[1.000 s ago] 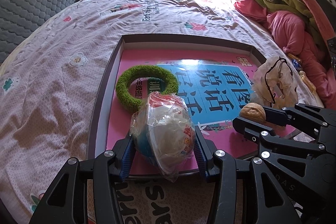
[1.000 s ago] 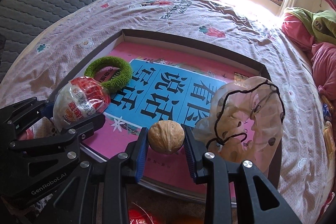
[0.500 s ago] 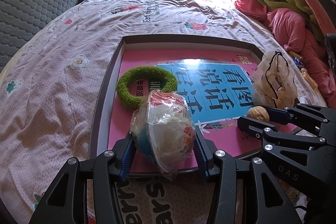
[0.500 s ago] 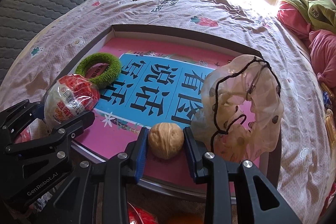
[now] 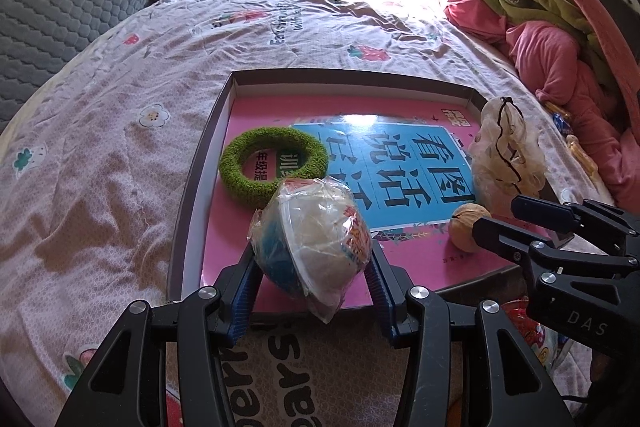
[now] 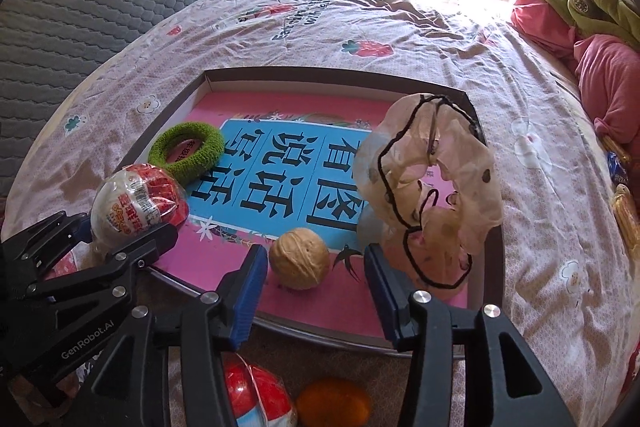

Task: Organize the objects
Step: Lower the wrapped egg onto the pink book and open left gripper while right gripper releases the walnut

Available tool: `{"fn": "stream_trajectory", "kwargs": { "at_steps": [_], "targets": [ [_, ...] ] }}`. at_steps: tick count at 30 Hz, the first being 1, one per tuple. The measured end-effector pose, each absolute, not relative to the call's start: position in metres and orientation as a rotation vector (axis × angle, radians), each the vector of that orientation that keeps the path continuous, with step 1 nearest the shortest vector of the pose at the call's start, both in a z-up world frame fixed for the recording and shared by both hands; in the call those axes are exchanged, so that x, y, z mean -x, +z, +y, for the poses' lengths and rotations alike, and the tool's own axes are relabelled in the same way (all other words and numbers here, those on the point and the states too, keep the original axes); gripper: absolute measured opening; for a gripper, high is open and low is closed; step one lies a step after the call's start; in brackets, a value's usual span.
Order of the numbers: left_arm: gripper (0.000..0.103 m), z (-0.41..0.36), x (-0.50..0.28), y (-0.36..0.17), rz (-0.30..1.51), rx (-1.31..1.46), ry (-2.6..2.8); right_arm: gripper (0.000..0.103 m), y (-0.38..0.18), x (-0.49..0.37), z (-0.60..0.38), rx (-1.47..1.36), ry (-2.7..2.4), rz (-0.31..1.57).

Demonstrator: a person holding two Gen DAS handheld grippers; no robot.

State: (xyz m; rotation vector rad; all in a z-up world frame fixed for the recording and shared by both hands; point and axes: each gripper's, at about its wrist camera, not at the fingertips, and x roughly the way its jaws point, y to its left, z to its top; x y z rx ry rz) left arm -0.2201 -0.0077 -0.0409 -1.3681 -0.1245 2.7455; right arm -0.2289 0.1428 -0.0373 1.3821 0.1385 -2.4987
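the right gripper [image 6: 316,267] is opening its jaws around the walnut [image 6: 299,259], which now sits on the pink book cover inside the shallow box tray [image 6: 472,99], near the tray's near edge and just beside the sheer scrunchie [image 6: 436,195] at the tray's right side; a gap shows on each side of the nut, so the pads no longer press it. to finish this release well, let the jaws spread fully before lifting, then draw the gripper straight up and back, since a round nut on a glossy cover will likely roll at the slightest brush from a pad. keep the right finger clear of the scrunchie's black trim so it does not snag. the left gripper [image 5: 312,267] is clamped on a plastic-wrapped toy egg [image 5: 316,239], held over the tray's near-left corner, just in front of the green fuzzy ring [image 5: 272,163]. it seems to hang slightly above the cover, though the view does not make that certain. lower it until it rests, choosing the bare pink patch between the ring and the walnut, and only then ease the grip, as the loose wrapper may cling to a pad.
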Motion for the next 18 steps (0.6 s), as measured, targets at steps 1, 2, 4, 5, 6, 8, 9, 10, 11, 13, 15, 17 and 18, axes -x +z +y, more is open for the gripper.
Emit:
{"fn": "stream_trajectory", "kwargs": {
  "at_steps": [1,2,4,5,6,8,9,10,11,13,15,17,18],
  "targets": [
    [0.052,-0.007,0.219,-0.04,-0.121,1.365,2.748,0.05,-0.036,0.228,0.144,-1.38,-2.502,0.135],
    [0.052,-0.007,0.218,-0.039,-0.116,1.363,2.752,0.05,-0.034,0.227,0.146,-1.378,-2.502,0.13],
    [0.052,-0.008,0.217,-0.036,-0.122,1.361,2.758,0.05,-0.031,0.224,0.149,-1.37,-2.507,0.112],
    [0.052,-0.009,0.216,-0.035,-0.129,1.36,2.76,0.05,-0.03,0.223,0.151,-1.364,-2.512,0.106],
    [0.052,-0.01,0.215,-0.034,-0.134,1.359,2.763,0.05,-0.028,0.222,0.152,-1.357,-2.515,0.101],
    [0.052,-0.012,0.214,-0.03,-0.135,1.349,2.774,0.05,-0.025,0.219,0.155,-1.352,-2.522,0.094],
    [0.052,-0.012,0.213,-0.029,-0.138,1.347,2.777,0.051,-0.024,0.218,0.156,-1.35,-2.526,0.092],
    [0.052,-0.013,0.213,-0.027,-0.144,1.342,2.781,0.051,-0.023,0.217,0.157,-1.348,-2.526,0.09],
    [0.052,-0.014,0.212,-0.026,-0.148,1.34,2.779,0.051,-0.023,0.216,0.157,-1.348,-2.527,0.088],
    [0.052,-0.014,0.212,-0.025,-0.144,1.342,2.782,0.051,-0.021,0.214,0.158,-1.342,-2.531,0.087],
    [0.052,-0.014,0.211,-0.024,-0.144,1.342,2.78,0.051,-0.02,0.212,0.159,-1.338,-2.531,0.084],
    [0.052,-0.015,0.209,-0.022,-0.148,1.336,2.783,0.051,-0.017,0.21,0.16,-1.329,-2.536,0.081],
    [0.052,-0.015,0.207,-0.021,-0.148,1.333,2.784,0.051,-0.015,0.209,0.16,-1.325,-2.537,0.081]
  ]
}}
